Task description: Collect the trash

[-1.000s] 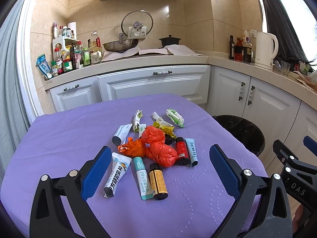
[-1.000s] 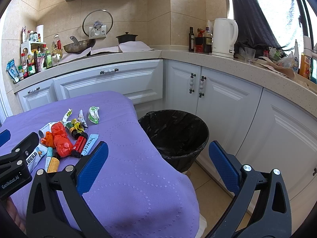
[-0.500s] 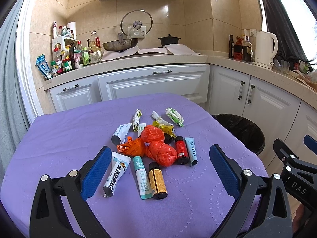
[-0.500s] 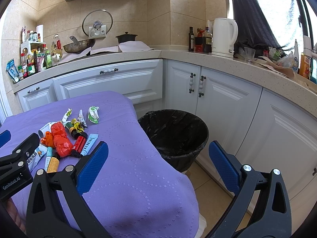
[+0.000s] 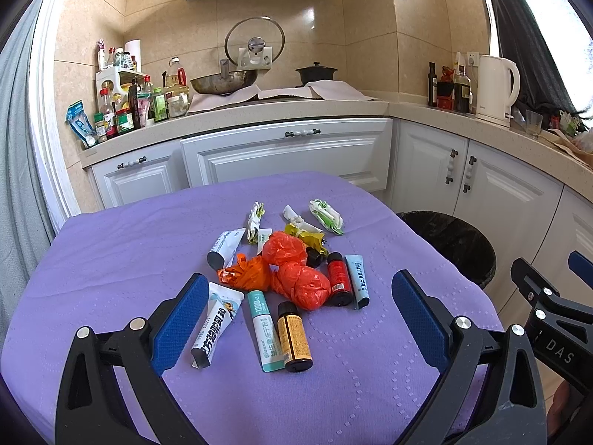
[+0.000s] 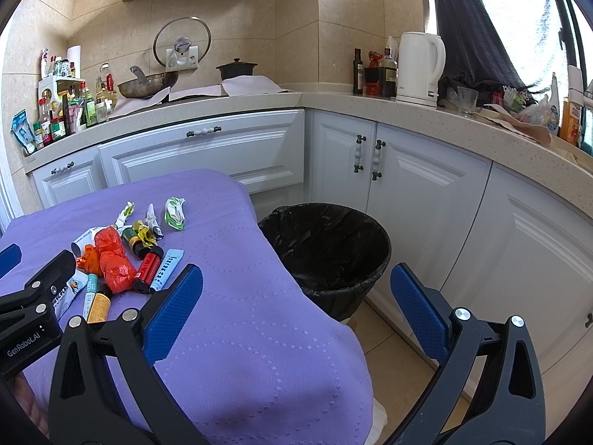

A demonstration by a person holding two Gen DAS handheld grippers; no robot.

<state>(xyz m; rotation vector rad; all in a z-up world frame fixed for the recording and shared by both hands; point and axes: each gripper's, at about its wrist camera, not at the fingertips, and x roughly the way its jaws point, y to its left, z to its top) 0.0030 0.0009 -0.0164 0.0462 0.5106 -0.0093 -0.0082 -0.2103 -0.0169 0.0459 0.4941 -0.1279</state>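
A pile of trash lies on the purple tablecloth (image 5: 111, 259): orange plastic bags (image 5: 296, 278), a red bottle (image 5: 339, 278), an amber bottle (image 5: 293, 335), several tubes (image 5: 215, 322) and crumpled wrappers (image 5: 326, 215). My left gripper (image 5: 296, 319) is open and empty, just above the near side of the pile. My right gripper (image 6: 296, 311) is open and empty, at the table's right edge, near the black-lined trash bin (image 6: 326, 252). The pile also shows in the right wrist view (image 6: 115, 259).
The bin (image 5: 452, 244) stands on the floor right of the table, before white cabinets (image 6: 407, 185). The counter holds a kettle (image 6: 420, 70), bottles, a wok and spice jars (image 5: 122, 111). The right gripper's body (image 5: 548, 319) is at the left view's right edge.
Both grippers have hardly moved. The left view has drifted slightly forward toward the pile. Nothing was grasped.
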